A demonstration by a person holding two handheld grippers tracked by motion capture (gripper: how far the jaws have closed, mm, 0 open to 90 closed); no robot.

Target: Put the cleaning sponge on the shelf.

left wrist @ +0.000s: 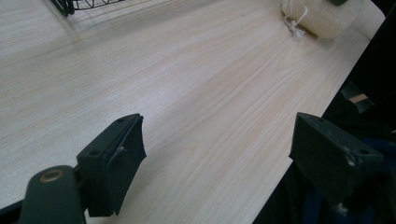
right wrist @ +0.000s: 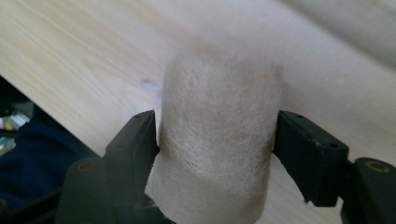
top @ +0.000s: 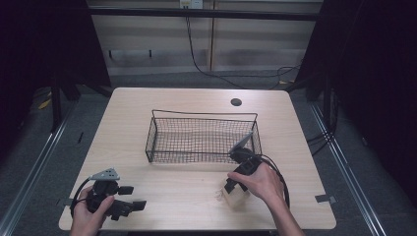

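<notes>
The right gripper point(right wrist: 217, 140) has its two black jaws pressed against either side of a pale, fuzzy sponge-like block point(right wrist: 219, 135), gripping it just above the light wooden table point(top: 196, 196). From above, the block point(top: 237, 197) sits directly under the right hand point(top: 260, 181), with the wire basket point(top: 162, 137) just beyond that gripper. The left gripper point(left wrist: 217, 154) rests with jaws spread wide over bare tabletop; the block point(left wrist: 322, 18), trailing a white string point(left wrist: 293, 28), lies well ahead of it.
</notes>
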